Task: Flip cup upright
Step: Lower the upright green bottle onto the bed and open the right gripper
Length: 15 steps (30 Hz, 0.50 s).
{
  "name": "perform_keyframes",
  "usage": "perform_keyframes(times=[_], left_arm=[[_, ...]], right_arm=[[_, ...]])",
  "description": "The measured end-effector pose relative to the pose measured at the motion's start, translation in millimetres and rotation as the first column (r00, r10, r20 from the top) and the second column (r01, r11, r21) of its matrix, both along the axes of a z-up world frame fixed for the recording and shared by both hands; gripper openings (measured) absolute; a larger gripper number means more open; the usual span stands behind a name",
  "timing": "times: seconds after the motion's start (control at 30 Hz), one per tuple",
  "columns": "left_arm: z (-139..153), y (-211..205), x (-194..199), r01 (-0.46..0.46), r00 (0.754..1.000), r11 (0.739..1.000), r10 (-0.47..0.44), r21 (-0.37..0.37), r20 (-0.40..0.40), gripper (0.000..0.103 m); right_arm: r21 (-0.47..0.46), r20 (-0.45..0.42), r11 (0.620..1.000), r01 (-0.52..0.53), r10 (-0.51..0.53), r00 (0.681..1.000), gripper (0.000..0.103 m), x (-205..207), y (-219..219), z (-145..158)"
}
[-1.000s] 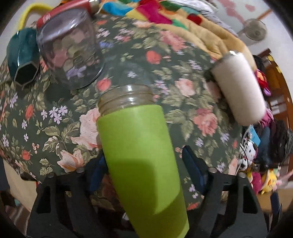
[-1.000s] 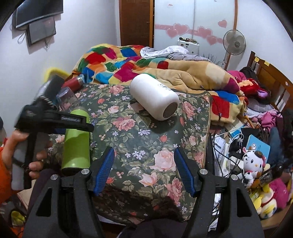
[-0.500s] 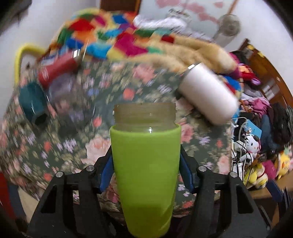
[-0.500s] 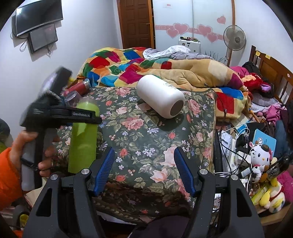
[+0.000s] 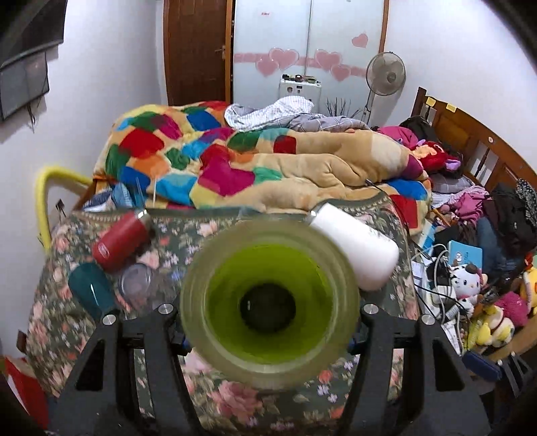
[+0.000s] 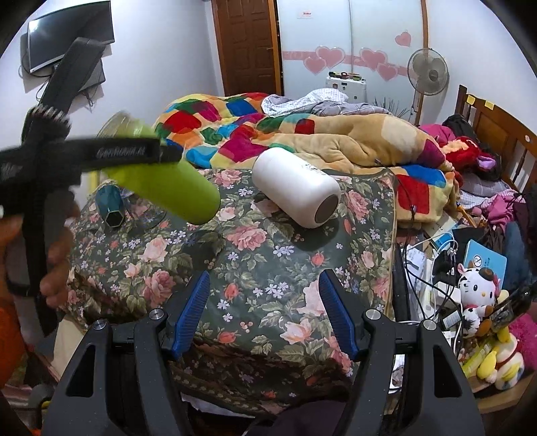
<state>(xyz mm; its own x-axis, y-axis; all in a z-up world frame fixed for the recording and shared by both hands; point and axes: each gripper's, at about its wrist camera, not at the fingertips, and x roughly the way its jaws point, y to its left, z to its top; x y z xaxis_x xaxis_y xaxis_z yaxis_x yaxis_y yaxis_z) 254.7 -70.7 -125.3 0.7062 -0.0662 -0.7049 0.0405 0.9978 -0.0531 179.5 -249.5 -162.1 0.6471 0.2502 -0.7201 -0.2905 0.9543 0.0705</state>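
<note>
Lime-green plastic cup clamped mid-body by left gripper, tilted above floral cushion.
Light, stiff, smooth-walled; right gripper spread apart, idle.

Only one text is partly readable. On the black finger of the left gripper, which lies across the green cup, there is white lettering. It is blurred and seems to begin with "Ge" and end with "AI"; the middle I cannot read.

Right of the right gripper's fingers, a blue box carries a round white sign, not legible. Ahead of the fingers, the white bottle has tiny dark print, too small. Far ahead, a red sticker on the wardrobe is also unreadable.
</note>
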Motion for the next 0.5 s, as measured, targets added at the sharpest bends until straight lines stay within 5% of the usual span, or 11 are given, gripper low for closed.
perform_keyframes(times=[0.5], left_arm=[[-30.9, -4.3, -5.3, 0.06, 0.997, 0.998, -0.059, 0.033, -0.051, 0.062]], right_arm=[[-0.009, 0.006, 1.0, -0.001, 0.001, 1.0, 0.064, 0.2, 0.6, 2.3]])
